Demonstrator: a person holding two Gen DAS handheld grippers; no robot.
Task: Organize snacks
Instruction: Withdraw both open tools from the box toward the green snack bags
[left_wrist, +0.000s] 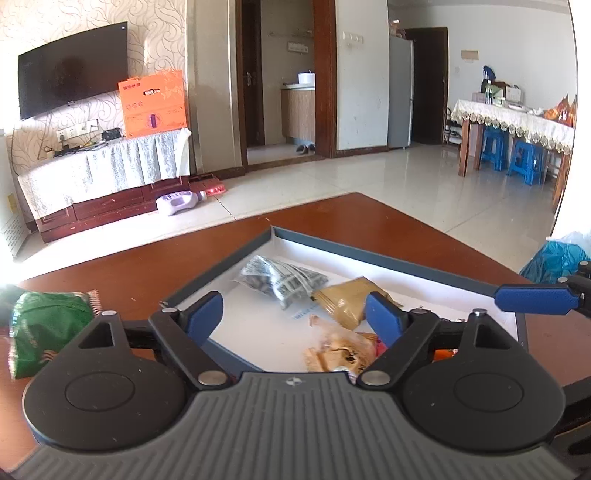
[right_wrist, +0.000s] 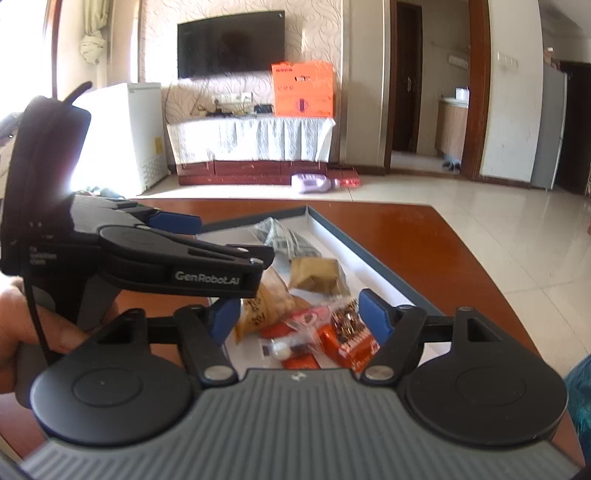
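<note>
— Fingers (left_wrist: 205, 314) on the left gripper (left_wrist: 293, 317) are spread wide, blue pads well apart, nothing pinched between them. Does the right one match?

— Nearly. On the right gripper (right_wrist: 297, 317) the jaws stand apart too, and no pad presses on anything. An orange packet (right_wrist: 351, 343) and a clear wrapper (right_wrist: 295, 332) lie in the gap below them, loose.

— Where do the snacks sit?

— Most are in the shallow box (left_wrist: 369, 254), white inside with a dark blue-grey rim, which lies on the reddish-brown table (left_wrist: 351, 214). At its far corner is a grey printed packet (left_wrist: 280, 280); beside that, a tan packet (left_wrist: 343, 299); nearer, a pale crinkled bag with yellow-brown contents (left_wrist: 336, 350).

— Anything outside it?

— A green bag (left_wrist: 44, 325) lies on the table to the left of the box, apart from it, somewhat blurred.

— And the two tools relative to each other?

— From the right wrist, the left gripper's black body crosses the left side over the box edge, a hand (right_wrist: 22, 325) gripping its handle.
</note>
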